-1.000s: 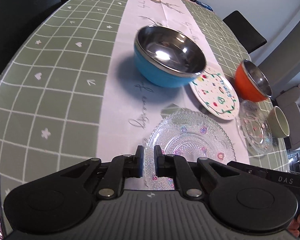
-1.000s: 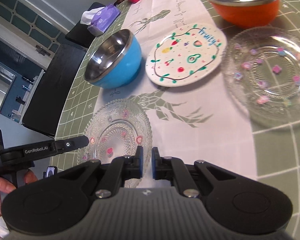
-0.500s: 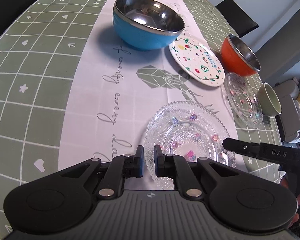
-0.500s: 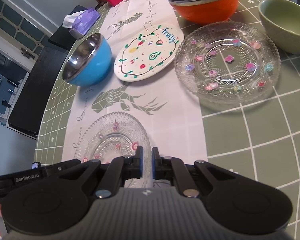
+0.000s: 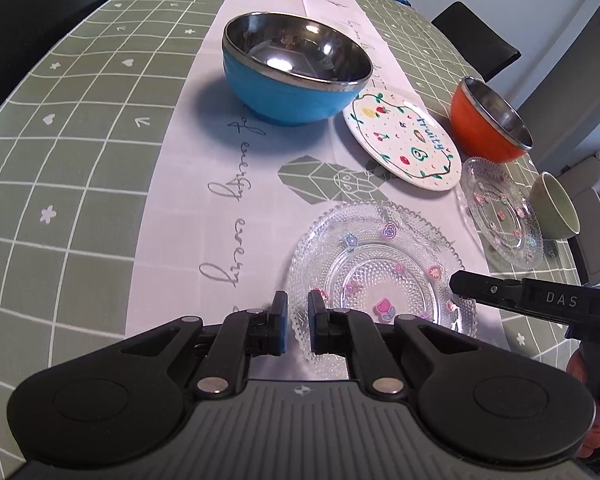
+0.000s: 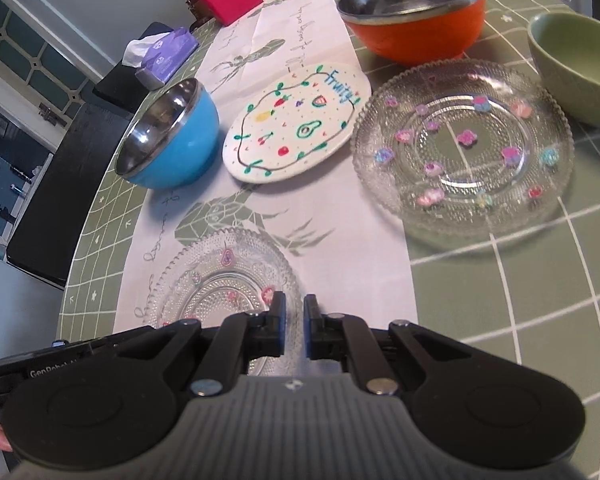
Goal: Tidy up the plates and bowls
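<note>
Green checked table with a white runner, plates and bowls spread along it
Near glass plate [image 5: 380, 276] lies flat on the runner, and both grippers hang over its near rim: left gripper [image 5: 297, 322] and right gripper [image 6: 293, 330] are each pressed almost together and pinch nothing. Second glass plate [image 6: 462, 156] sits beside the fruit plate [image 6: 296, 120], with the blue bowl [image 5: 296, 76], orange bowl [image 6: 414, 12] and green bowl [image 6: 576, 64] apart. To lift the near plate well, I think one gripper must first spread, then slide a finger under the thin rim and close gently, because beaded glass may slip
</note>
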Action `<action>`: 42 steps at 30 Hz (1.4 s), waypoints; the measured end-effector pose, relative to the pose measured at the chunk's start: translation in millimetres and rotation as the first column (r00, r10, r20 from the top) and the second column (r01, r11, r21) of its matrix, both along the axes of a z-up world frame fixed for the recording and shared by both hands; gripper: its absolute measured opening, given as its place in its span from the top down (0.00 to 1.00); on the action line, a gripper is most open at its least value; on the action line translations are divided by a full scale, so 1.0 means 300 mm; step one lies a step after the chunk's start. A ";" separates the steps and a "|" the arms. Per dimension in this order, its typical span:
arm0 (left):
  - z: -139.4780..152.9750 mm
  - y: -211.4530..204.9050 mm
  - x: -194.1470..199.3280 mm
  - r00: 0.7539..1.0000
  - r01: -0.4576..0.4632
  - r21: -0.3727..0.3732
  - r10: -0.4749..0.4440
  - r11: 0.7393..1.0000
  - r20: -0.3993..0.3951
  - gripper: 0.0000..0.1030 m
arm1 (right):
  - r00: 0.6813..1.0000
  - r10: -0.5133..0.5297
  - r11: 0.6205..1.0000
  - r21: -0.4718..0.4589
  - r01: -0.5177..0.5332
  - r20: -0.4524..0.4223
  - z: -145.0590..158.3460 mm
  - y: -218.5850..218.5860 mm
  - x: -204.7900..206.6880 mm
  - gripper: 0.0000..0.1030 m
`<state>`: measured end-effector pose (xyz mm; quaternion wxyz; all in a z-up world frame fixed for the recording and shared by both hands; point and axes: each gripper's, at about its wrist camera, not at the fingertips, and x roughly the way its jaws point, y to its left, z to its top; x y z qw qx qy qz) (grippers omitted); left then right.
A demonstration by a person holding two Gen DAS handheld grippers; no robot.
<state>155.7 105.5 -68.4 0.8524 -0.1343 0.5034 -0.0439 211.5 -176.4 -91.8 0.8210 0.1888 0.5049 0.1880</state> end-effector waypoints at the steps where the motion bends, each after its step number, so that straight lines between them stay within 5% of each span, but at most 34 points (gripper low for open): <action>1: 0.000 0.002 0.003 1.000 -0.004 0.000 0.004 1.000 0.002 0.90 | 1.000 0.000 1.000 0.003 0.000 0.004 -0.001 0.003 0.003 0.94; 11: 0.006 -0.011 0.001 1.000 0.008 0.028 -0.009 1.000 0.014 0.88 | 1.000 0.006 1.000 0.006 -0.006 0.015 -0.003 0.005 0.002 0.90; 13: 0.011 -0.015 -0.002 1.000 0.013 0.041 -0.014 0.999 0.024 0.80 | 1.000 0.008 1.000 0.000 -0.008 0.020 0.003 0.007 -0.003 0.88; 16: 0.027 -0.017 -0.009 0.999 0.007 0.058 -0.010 0.998 0.052 0.66 | 1.000 0.003 1.000 -0.009 -0.002 0.029 0.019 0.005 -0.012 0.60; 23: 0.082 -0.060 -0.037 0.985 0.041 0.131 -0.062 0.991 0.164 0.54 | 0.999 -0.031 0.999 -0.013 0.032 0.040 0.065 -0.040 -0.036 0.57; 35: 0.137 -0.248 0.057 0.965 0.160 -0.033 -0.149 0.987 0.217 0.53 | 0.936 -0.351 0.936 0.050 0.350 0.021 0.136 -0.327 -0.034 0.54; 42: 0.094 -0.350 0.179 0.974 0.174 -0.125 -0.152 0.977 0.167 0.53 | 0.911 -0.413 0.911 -0.015 0.413 0.014 0.136 -0.400 0.002 0.55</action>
